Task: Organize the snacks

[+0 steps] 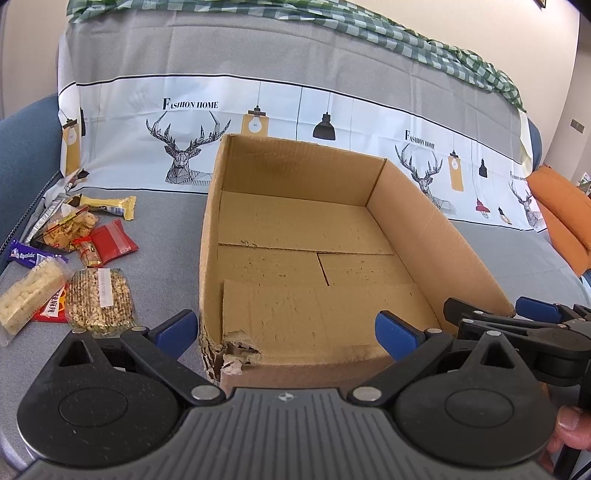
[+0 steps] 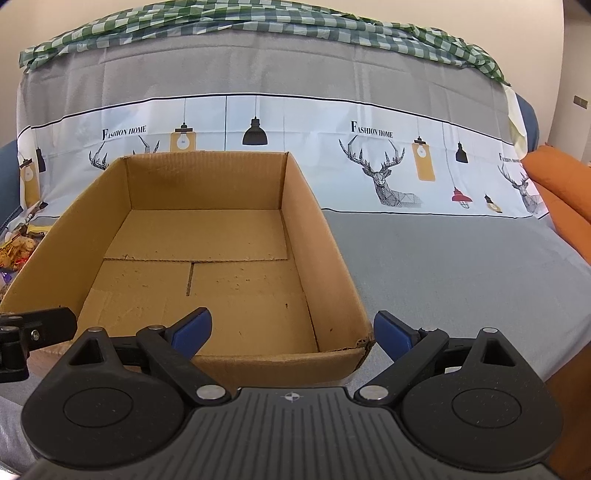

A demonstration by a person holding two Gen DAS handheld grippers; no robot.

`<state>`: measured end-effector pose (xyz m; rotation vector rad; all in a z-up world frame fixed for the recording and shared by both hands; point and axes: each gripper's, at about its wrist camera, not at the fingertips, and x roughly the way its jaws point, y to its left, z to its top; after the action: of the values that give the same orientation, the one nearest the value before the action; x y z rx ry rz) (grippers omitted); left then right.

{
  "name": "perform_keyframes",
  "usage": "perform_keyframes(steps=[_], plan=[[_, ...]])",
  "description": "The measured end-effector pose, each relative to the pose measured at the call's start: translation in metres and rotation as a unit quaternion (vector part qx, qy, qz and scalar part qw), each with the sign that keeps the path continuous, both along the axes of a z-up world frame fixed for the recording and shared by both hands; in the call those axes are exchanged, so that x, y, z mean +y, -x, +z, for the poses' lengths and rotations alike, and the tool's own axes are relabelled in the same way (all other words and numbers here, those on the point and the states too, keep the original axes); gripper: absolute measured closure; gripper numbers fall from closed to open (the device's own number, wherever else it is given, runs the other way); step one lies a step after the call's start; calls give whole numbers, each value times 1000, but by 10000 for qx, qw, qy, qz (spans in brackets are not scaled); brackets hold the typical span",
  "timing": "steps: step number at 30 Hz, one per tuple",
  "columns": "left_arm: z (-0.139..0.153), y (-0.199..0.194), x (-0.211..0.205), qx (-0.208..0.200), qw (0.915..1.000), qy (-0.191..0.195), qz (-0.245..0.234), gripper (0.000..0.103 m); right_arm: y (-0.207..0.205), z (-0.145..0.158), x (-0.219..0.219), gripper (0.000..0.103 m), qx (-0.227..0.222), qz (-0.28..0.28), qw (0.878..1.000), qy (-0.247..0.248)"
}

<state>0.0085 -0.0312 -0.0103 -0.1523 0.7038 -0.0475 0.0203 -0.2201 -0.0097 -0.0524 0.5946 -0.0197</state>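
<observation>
An open empty cardboard box (image 1: 436, 236) sits on the grey cloth; it also shows in the right wrist view (image 2: 317, 236). Left of the box lies a heap of snack packs: a nut bar (image 1: 100, 297), a red packet (image 1: 112, 242), a yellow bar (image 1: 109, 206), a purple bar (image 1: 27, 254), a bag of chips (image 1: 68, 226) and a puffed-rice pack (image 1: 27, 297). My left gripper (image 1: 286, 332) is open and empty over the box's near left corner. My right gripper (image 2: 293, 332) is open and empty at the box's near right corner, and it shows in the left wrist view (image 1: 509, 314).
The grey printed cloth (image 2: 443, 266) covers a sofa seat and backrest. A green checked cloth (image 2: 258, 18) lies along the top of the backrest. An orange cushion (image 2: 561, 192) is at the far right. The box's near left corner (image 1: 236, 354) is torn.
</observation>
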Motion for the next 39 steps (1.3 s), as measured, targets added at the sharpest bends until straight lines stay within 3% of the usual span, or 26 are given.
perform_keyframes(steps=[9, 16, 23, 27, 29, 32, 34, 35, 36, 37, 39], plan=[[1, -1, 1, -6, 10000, 1, -7, 1, -1, -2, 2, 8, 192, -33, 9997, 128], [10, 8, 4, -253, 9994, -179, 146, 1, 0, 6, 8, 8, 29, -46, 10000, 52], [49, 11, 56, -481, 9981, 86, 380, 1, 12, 25, 32, 9, -461, 295, 9981, -273], [71, -5, 93, -540, 9984, 96, 119, 5, 19, 33, 56, 9, -677, 626, 9951, -366], [75, -15, 111, -467, 9986, 192, -159, 9, 19, 34, 69, 9, -641, 743, 9946, -333], [67, -29, 138, -317, 9971, 395, -566, 26, 19, 34, 90, 14, -620, 954, 9929, -336], [50, -33, 158, -237, 9965, 469, -650, 45, 19, 35, 103, 21, -613, 1166, 9904, -427], [40, -33, 167, -195, 9969, 478, -600, 61, 19, 35, 109, 25, -583, 1273, 9888, -516], [29, -32, 177, -96, 9975, 443, -547, 84, 20, 35, 116, 27, -566, 1397, 9868, -587], [22, -34, 185, 73, 9981, 361, -493, 96, 21, 35, 124, 33, -550, 1544, 9842, -665], [18, -36, 205, 148, 9985, 406, -335, 96, 20, 33, 140, 40, -482, 1859, 9782, -794]])
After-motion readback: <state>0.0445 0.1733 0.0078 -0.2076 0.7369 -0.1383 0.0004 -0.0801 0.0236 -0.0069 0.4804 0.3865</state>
